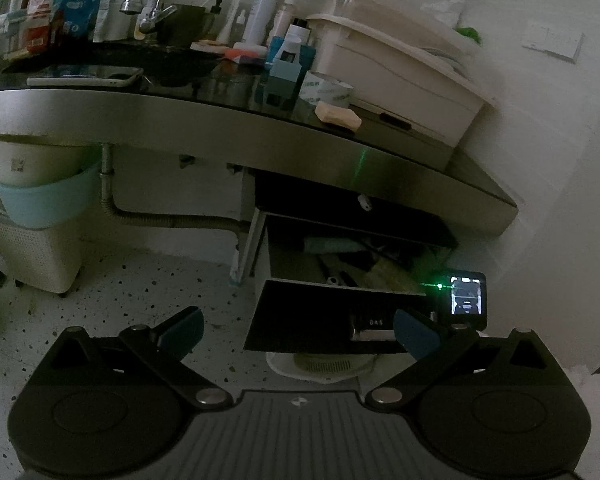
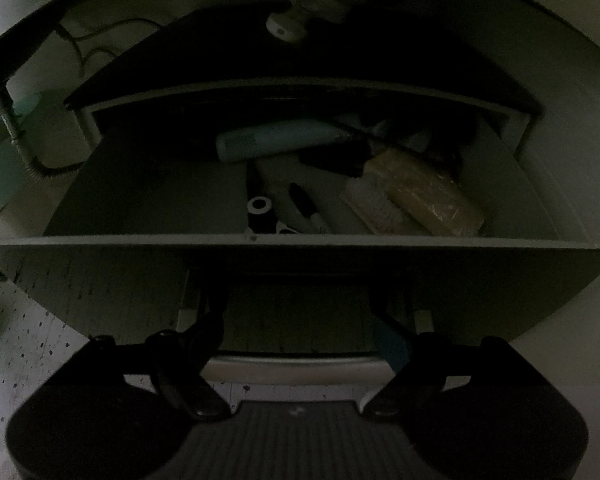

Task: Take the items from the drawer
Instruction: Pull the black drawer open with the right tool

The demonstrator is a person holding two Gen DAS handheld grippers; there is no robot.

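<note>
The left wrist camera sits back from the vanity and low over the speckled floor (image 1: 140, 300), facing the counter (image 1: 220, 120) and wall, so it takes in the countertop clutter, the pipework and the open drawer (image 1: 336, 312) below. The right wrist camera is close against the front panel of that drawer (image 2: 300, 264), looking over its rim and down into its dim inside. Both views share the pulled-out drawer, and the right gripper's camera unit with its lit screen (image 1: 466, 294) shows in the left view just beside it.

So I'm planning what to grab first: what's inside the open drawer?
Inside the drawer: a pale tube, a tan wrapped block, a marker and a small roll. The back is too dark to see.
</note>
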